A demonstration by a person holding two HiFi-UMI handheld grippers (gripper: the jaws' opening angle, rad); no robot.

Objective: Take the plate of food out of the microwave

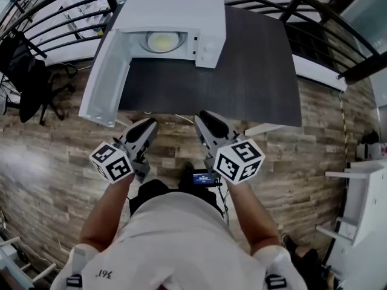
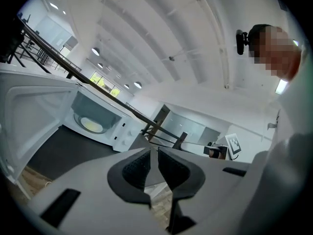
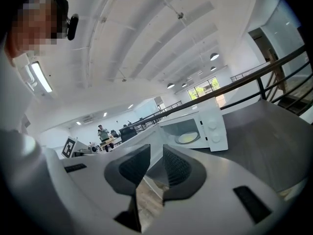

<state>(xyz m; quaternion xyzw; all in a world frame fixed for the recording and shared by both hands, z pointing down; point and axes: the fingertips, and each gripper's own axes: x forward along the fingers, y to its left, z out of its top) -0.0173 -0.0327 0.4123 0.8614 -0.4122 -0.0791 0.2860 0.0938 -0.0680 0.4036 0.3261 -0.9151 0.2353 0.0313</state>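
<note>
A white microwave (image 1: pixel 175 11) stands at the back left of the dark table (image 1: pixel 254 71), its door (image 1: pixel 107 80) swung wide open toward me on the left. Inside, a plate of pale yellow food (image 1: pixel 162 40) rests on the turntable; the plate (image 2: pixel 92 124) also shows in the left gripper view, and the plate (image 3: pixel 187 137) in the right gripper view. Both grippers hover close to my body, short of the table's front edge. My left gripper (image 1: pixel 147 124) (image 2: pixel 153 155) shows only a thin slit between its pads. My right gripper (image 1: pixel 204 116) (image 3: pixel 156 156) stands slightly wider. Neither holds anything.
A black office chair (image 1: pixel 27 83) stands on the wooden floor at the left. A dark railing (image 1: pixel 78 11) runs behind the table. White shelving (image 1: pixel 363 204) sits at the far right. A person (image 3: pixel 101 131) stands far off in the right gripper view.
</note>
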